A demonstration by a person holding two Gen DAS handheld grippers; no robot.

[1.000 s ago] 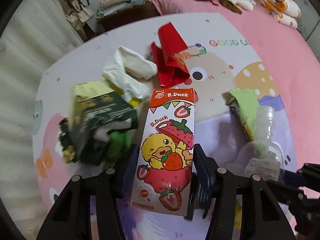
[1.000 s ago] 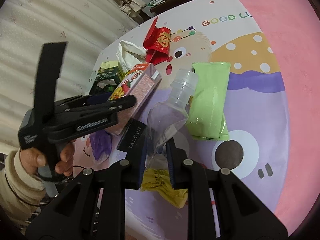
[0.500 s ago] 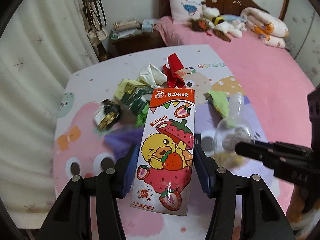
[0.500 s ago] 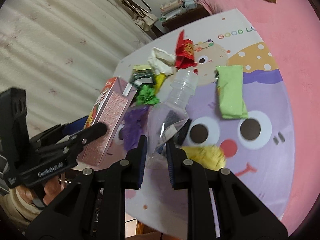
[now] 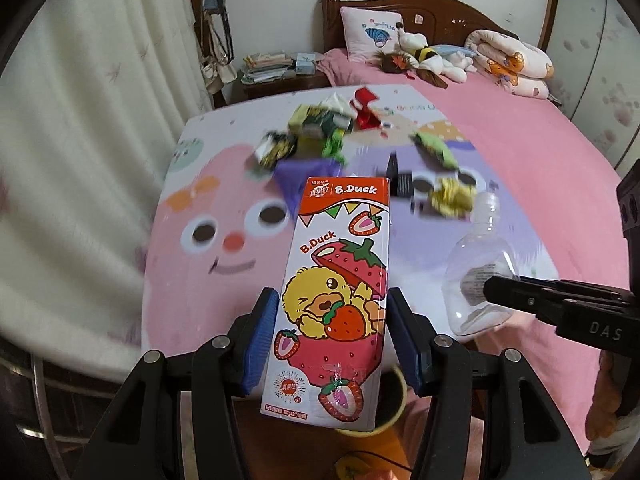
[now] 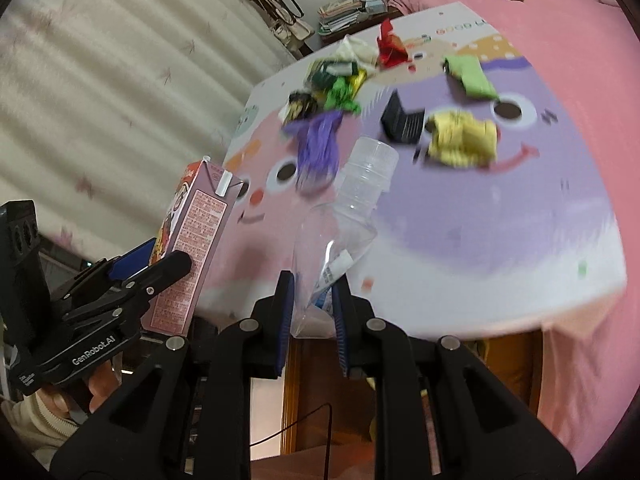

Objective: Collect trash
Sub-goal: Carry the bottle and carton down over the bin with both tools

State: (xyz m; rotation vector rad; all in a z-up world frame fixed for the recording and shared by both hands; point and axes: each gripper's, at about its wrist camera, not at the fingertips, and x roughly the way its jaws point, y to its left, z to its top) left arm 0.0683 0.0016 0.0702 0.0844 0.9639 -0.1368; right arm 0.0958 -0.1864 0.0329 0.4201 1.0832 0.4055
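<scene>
Left gripper (image 5: 332,336) clamped on both sides of a strawberry milk carton (image 5: 336,292), blue pads pressed to its lower half, carton upright and lifted past the near edge of the table (image 5: 200,280). Right gripper (image 6: 310,312) squeezed narrow around the base of a clear plastic bottle (image 6: 348,220), neck pointing up toward the tabletop, also off the near edge. Both held apart, side by side, open air between them. On the cartoon-print cloth, clustered toward the far side: red wrapper (image 6: 390,46), white tissue (image 6: 356,50), green wrappers (image 6: 340,92), purple wrapper (image 6: 318,140), black box (image 6: 402,120), yellow crumpled wrapper (image 6: 462,138), light green pouch (image 6: 470,74). Near half of the cloth bare. Below the carton, part of a yellow rim (image 5: 394,400), blurred.
</scene>
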